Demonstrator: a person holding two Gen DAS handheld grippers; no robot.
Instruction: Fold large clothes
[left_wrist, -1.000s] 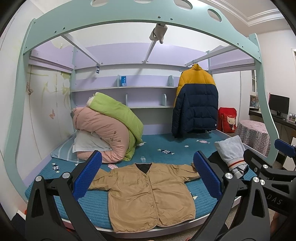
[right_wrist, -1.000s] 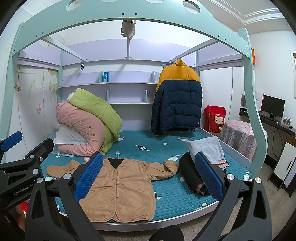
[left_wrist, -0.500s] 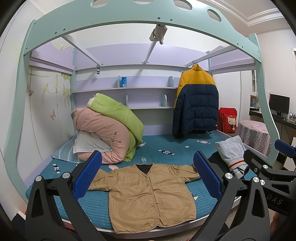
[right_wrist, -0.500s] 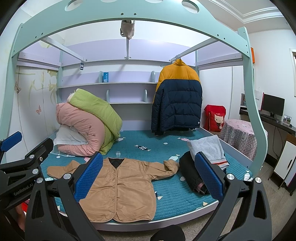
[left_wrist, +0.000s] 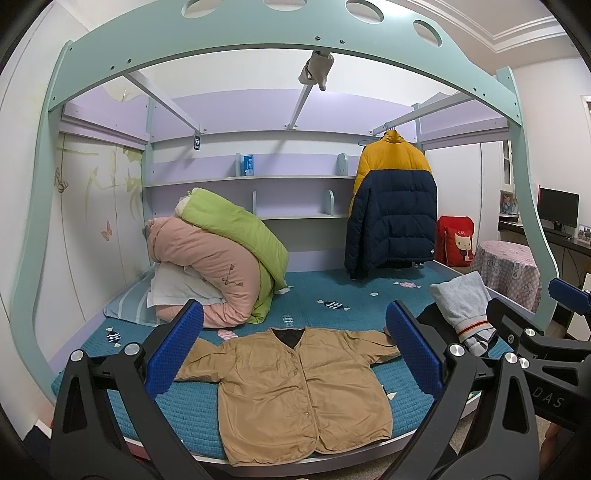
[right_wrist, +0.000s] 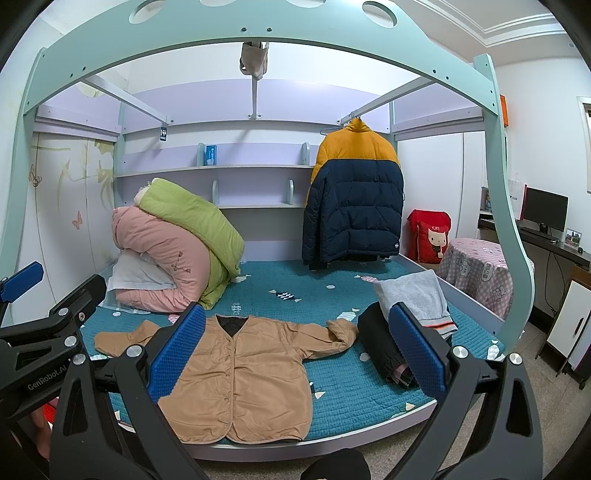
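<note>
A tan button-front jacket (left_wrist: 295, 391) lies flat and face up on the teal bed cover (left_wrist: 332, 295), sleeves spread to both sides, hem at the bed's front edge. The right wrist view shows the same jacket (right_wrist: 243, 376) left of centre. My left gripper (left_wrist: 293, 354) hangs open in front of the bed, short of the jacket, nothing between its blue pads. My right gripper (right_wrist: 295, 354) is open too and empty, held at a similar distance. The right gripper's side (left_wrist: 535, 339) shows at the left view's right edge, and the left gripper's side (right_wrist: 48, 332) shows at the right view's left edge.
Rolled pink and green quilts (left_wrist: 221, 254) with a pillow fill the bed's back left. A grey garment on dark clothes (right_wrist: 413, 310) lies at the bed's right. A yellow-navy puffer jacket (right_wrist: 354, 199) hangs from the frame. A covered round table (right_wrist: 480, 273) stands right of the bed.
</note>
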